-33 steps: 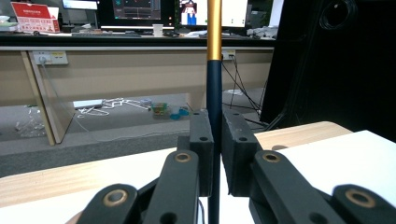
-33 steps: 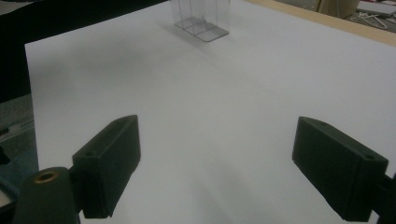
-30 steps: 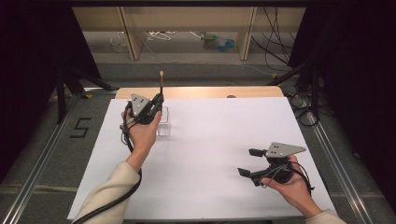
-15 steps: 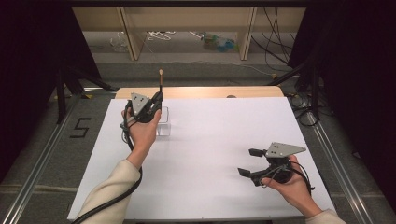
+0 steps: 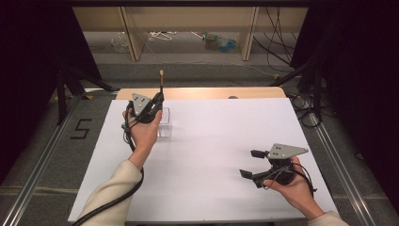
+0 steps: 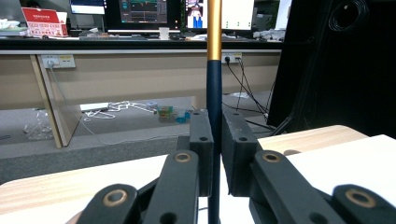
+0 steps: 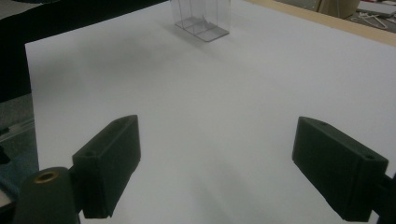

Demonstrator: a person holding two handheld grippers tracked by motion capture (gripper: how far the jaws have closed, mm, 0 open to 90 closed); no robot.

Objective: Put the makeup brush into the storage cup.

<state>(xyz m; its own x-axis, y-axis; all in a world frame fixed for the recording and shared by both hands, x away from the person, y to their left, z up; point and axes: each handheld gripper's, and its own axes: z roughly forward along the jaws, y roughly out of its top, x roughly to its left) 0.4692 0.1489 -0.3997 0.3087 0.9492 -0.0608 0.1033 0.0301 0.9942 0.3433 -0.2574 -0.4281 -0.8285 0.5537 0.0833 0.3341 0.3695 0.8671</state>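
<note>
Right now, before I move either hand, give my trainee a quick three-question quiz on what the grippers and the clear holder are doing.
1. True or false: the left gripper is shut on a slim brush handle that stands upright.
2. Multiple choice: the right gripper is (A) clamped on a cup, (B) open over the bare white table sheet, (C) resting inside the clear holder.
3. Fill in: in the high view, the clear compartment holder stands just beside the ____ gripper.

Key: 1 true; 2 B; 3 left.
</note>
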